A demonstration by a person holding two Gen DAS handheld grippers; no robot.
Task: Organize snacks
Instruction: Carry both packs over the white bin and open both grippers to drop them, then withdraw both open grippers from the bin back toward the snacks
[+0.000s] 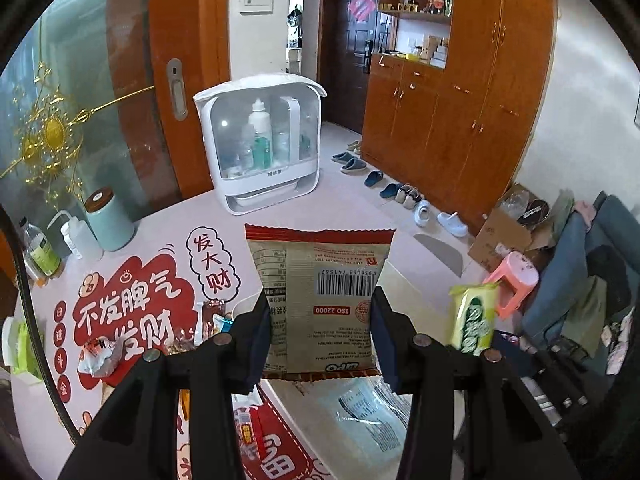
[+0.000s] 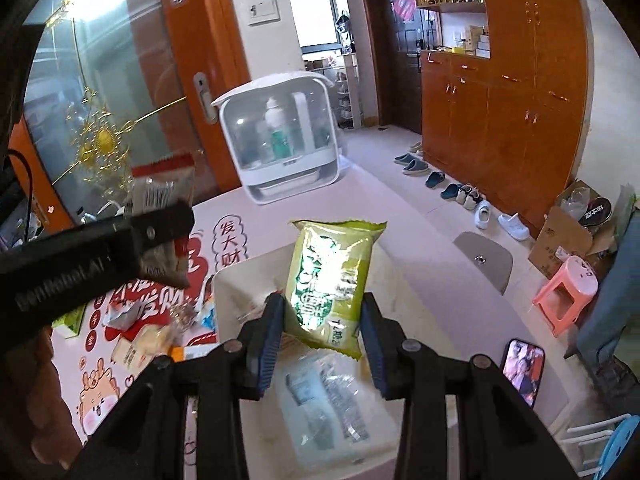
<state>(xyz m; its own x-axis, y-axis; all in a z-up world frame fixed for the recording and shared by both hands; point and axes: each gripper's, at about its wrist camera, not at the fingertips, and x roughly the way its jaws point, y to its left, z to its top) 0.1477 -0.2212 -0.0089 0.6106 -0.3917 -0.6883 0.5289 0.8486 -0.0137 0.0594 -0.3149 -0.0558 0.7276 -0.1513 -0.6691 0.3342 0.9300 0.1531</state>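
My left gripper [image 1: 320, 320] is shut on a red-edged beige snack packet [image 1: 320, 280], held upright above the table with its barcode side facing me. The packet [image 2: 162, 188] and the left gripper [image 2: 160, 232] also show at the left of the right wrist view. My right gripper [image 2: 324, 332] is shut on a green snack packet [image 2: 332, 280], held over a white tray [image 2: 224, 280] that holds a clear-wrapped packet [image 2: 320, 400]. The green packet [image 1: 474, 320] shows at the right of the left wrist view. Several small snacks [image 1: 100, 354] lie on the red-printed mat [image 1: 132, 304].
A white cosmetics box [image 1: 260, 140] stands at the table's far edge. A mint canister [image 1: 108, 216] and bottles [image 1: 40, 248] stand at far left. A phone [image 2: 522, 368] lies at the right. A pink stool [image 2: 568, 292], shoes [image 1: 400, 192] and wooden cabinets [image 1: 460, 120] are beyond the table.
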